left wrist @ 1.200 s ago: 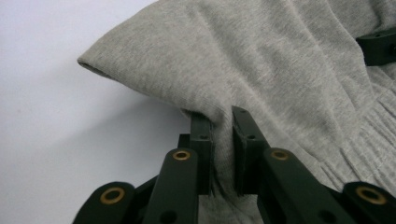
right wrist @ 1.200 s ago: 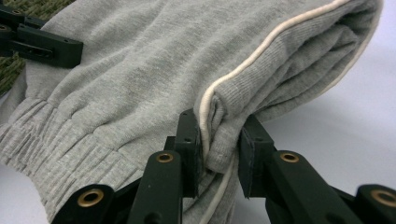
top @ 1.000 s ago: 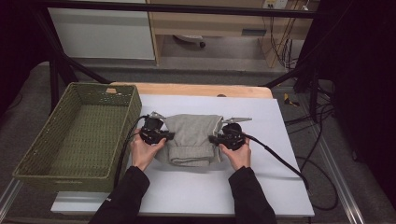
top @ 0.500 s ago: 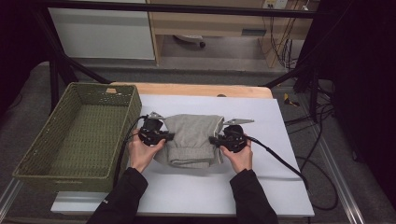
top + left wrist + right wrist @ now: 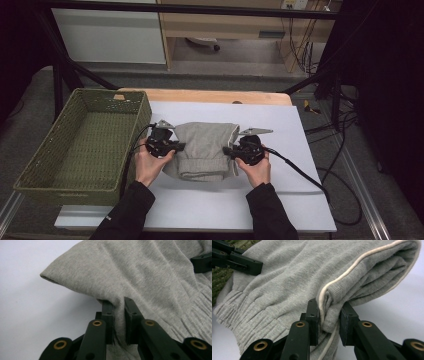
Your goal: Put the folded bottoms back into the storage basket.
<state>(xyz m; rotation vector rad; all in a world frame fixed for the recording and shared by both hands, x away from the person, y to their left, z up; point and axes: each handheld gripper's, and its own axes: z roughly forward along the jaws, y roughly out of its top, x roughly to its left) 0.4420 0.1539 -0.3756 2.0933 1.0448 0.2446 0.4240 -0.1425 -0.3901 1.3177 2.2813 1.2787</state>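
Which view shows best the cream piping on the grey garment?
The right gripper view: the cream piping runs along the folded edge of the grey garment into the right claw. The left gripper view gives plain grey cloth; in the high view, the piping is too small to tell.

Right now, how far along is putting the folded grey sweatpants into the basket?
Done: the grey sweatpants lie folded into a compact bundle on the white table. In hand: the left gripper and right gripper each pinch an opposite side of the bundle. Left, as far as I can judge: lifting it and carrying it to the green wicker basket, which holds nothing yet.
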